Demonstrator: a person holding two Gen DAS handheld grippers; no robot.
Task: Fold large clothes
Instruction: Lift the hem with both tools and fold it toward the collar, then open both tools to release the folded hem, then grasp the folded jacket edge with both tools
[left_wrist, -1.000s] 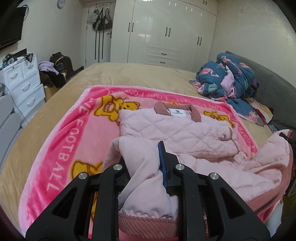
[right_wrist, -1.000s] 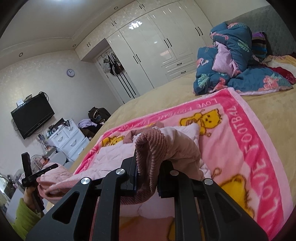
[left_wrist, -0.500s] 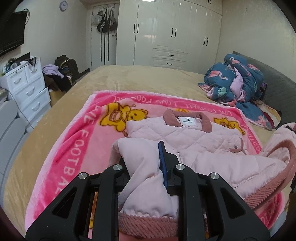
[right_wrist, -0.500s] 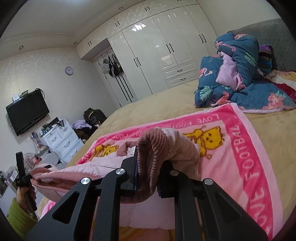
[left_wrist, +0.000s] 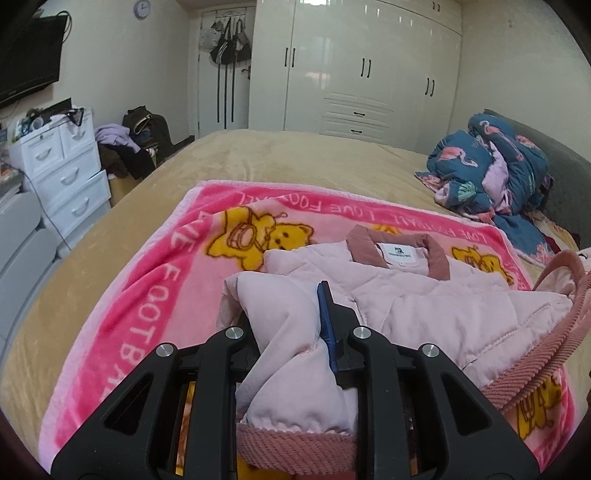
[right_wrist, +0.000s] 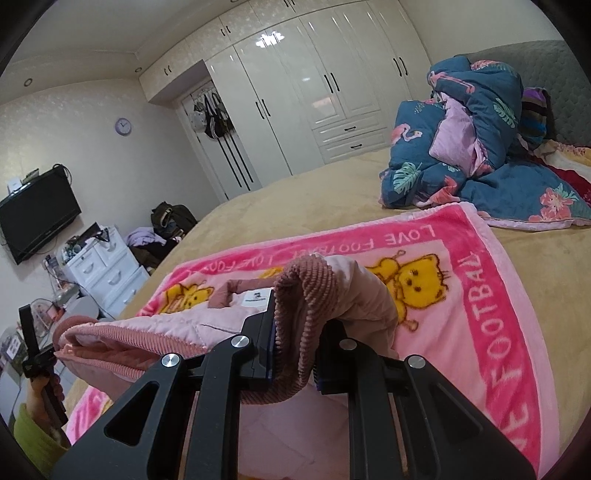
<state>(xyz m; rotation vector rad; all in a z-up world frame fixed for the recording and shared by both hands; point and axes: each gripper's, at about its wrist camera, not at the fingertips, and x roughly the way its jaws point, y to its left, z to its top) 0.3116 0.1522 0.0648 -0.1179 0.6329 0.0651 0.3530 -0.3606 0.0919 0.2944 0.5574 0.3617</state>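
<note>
I've got both grippers, left gripper (left_wrist: 295, 325) and right gripper (right_wrist: 295, 332), clamped on the pink jacket (left_wrist: 424, 291) hem, mid-fold; next, carry it toward the collar (left_wrist: 399, 247) at twelve o'clock.

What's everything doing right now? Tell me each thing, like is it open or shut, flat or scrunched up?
Left hand-held gripper: shut on the pink jacket's hem.
Right hand-held gripper: shut on the jacket's ribbed hem.
Pink jacket: hem end lifted, collar end lying on the blanket.
Pink blanket: spread flat on the bed.
Flamingo quilt: bunched in a heap.
Wardrobe: doors shut.
TV: screen dark.
</note>
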